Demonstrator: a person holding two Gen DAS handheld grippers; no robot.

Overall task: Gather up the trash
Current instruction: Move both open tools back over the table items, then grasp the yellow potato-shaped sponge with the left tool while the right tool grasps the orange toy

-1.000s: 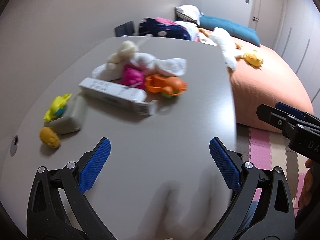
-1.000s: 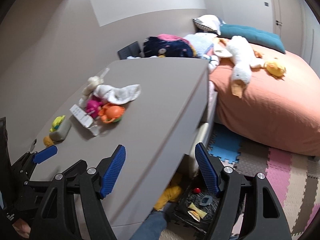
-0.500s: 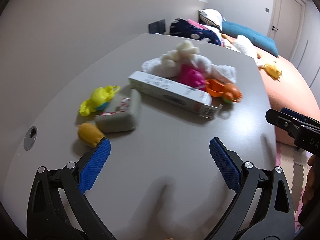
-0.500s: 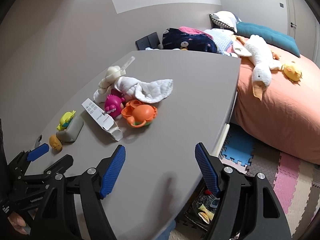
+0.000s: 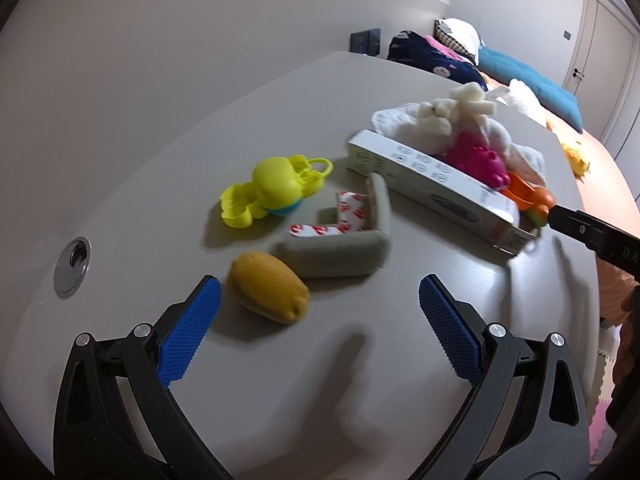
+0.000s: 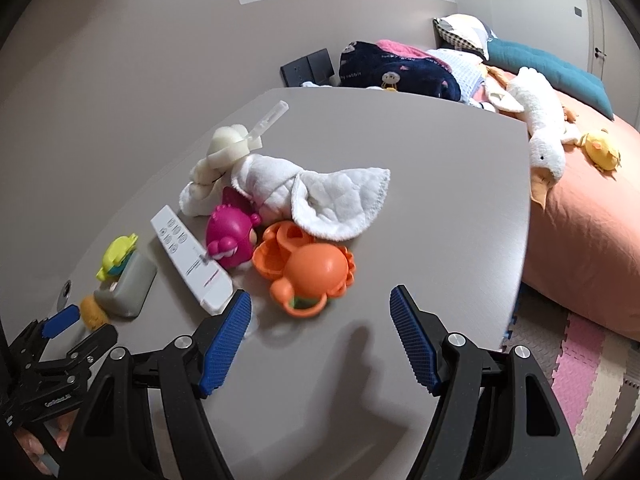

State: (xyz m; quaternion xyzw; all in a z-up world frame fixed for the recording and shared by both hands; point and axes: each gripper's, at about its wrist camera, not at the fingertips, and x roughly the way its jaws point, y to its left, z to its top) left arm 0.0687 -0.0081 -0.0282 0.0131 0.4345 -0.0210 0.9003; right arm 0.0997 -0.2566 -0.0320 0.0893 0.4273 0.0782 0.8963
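Note:
On the grey table (image 5: 312, 380) lies a heap of things. A long white carton (image 5: 436, 188), open at one end, also shows in the right wrist view (image 6: 190, 258). A grey L-shaped foam corner guard (image 5: 344, 248) has red-printed adhesive backing. A yellow-brown squishy toy (image 5: 268, 292) lies just ahead of my left gripper (image 5: 320, 328), which is open and empty. My right gripper (image 6: 320, 336) is open and empty, just short of an orange toy (image 6: 308, 268).
A yellow toy (image 5: 268, 192), a pink toy (image 6: 230, 240), a white cloth (image 6: 316, 196) and a cream foam piece (image 6: 224, 148) lie in the heap. A metal cable grommet (image 5: 72, 266) sits at the left. A bed (image 6: 580, 216) with plush toys stands beyond the table's right edge.
Both grippers have moved forward over the table toward the heap. The left one has swung left and closed in on the yellow-brown toy and foam guard. Both stay open.

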